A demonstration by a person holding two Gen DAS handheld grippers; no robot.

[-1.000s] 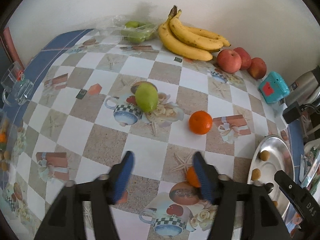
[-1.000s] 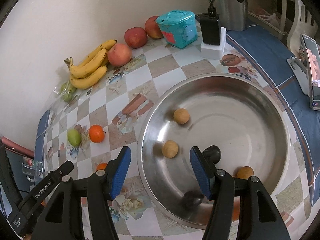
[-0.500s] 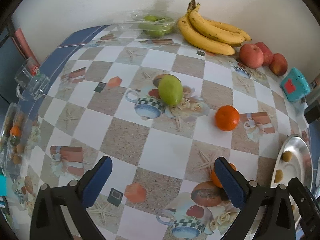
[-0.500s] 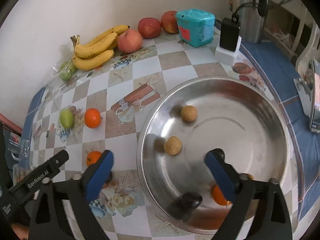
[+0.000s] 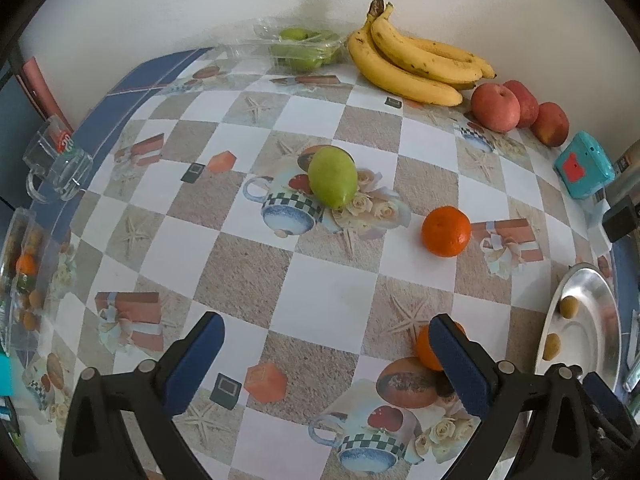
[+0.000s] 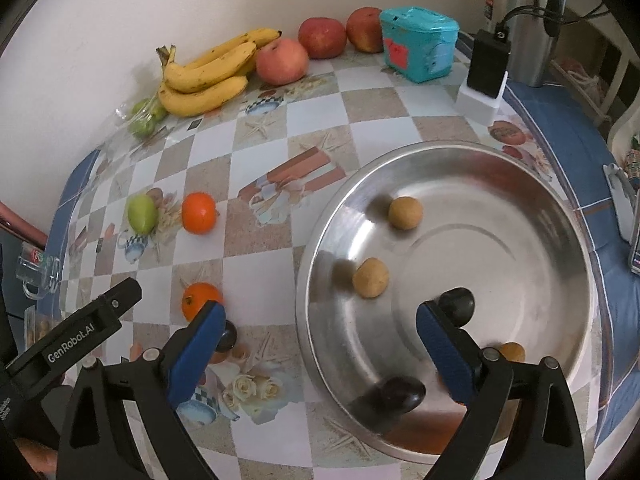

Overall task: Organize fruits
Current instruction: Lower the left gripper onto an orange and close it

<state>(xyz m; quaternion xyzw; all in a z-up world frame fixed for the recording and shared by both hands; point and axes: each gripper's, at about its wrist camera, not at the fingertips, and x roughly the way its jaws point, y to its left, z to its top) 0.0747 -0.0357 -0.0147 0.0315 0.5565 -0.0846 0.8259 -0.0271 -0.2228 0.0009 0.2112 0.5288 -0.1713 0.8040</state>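
Both grippers are held wide open and nothing is gripped. The jaws of the left gripper (image 5: 326, 354) and the right gripper (image 6: 318, 338) have just been opening. The right gripper is held over the near side of the metal bowl (image 6: 540, 184), where small round fruits (image 6: 370, 277) are already kept. The left gripper is pointed down at the table (image 5: 328, 304), so a fruit can be picked next. An orange (image 5: 425, 350) is found just beside its right finger. Another orange (image 5: 445, 231) and a green fruit (image 5: 333, 182) are left farther off.
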